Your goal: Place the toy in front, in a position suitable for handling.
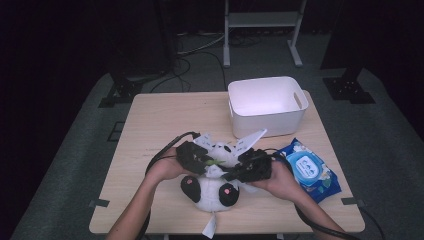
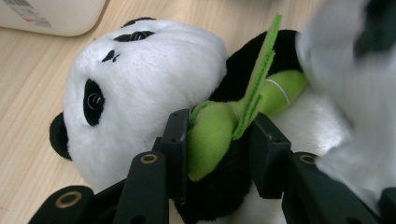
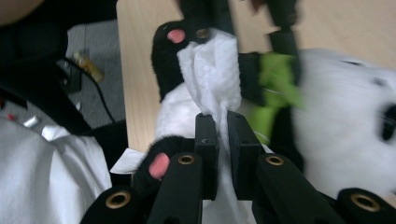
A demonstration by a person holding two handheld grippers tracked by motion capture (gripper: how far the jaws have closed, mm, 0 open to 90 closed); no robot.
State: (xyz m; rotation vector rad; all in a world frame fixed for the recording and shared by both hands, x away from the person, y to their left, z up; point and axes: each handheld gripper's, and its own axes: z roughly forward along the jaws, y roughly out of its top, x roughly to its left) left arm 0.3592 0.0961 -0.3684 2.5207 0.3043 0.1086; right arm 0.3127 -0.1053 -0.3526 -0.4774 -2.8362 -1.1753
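A plush panda (image 1: 212, 192) lies on the wooden table (image 1: 150, 130), pink-soled feet toward the person. In the left gripper view its white head (image 2: 149, 70) is at the left, and a green felt bamboo stalk (image 2: 212, 135) sits on its chest. My left gripper (image 2: 219, 140) is shut on that stalk, one pad on each side. My right gripper (image 3: 223, 135) is shut on a crumpled white wipe (image 3: 210, 70), which it holds against the panda's body (image 3: 336, 135). From above, the left gripper (image 1: 207, 162) and the right gripper (image 1: 230, 175) meet over the toy.
A white plastic bin (image 1: 267, 102) stands at the table's back right. A blue pack of wet wipes (image 1: 310, 170) lies at the right, next to the person's right hand. A paper tag (image 1: 209, 227) sticks out near the front edge. Cables trail off the table.
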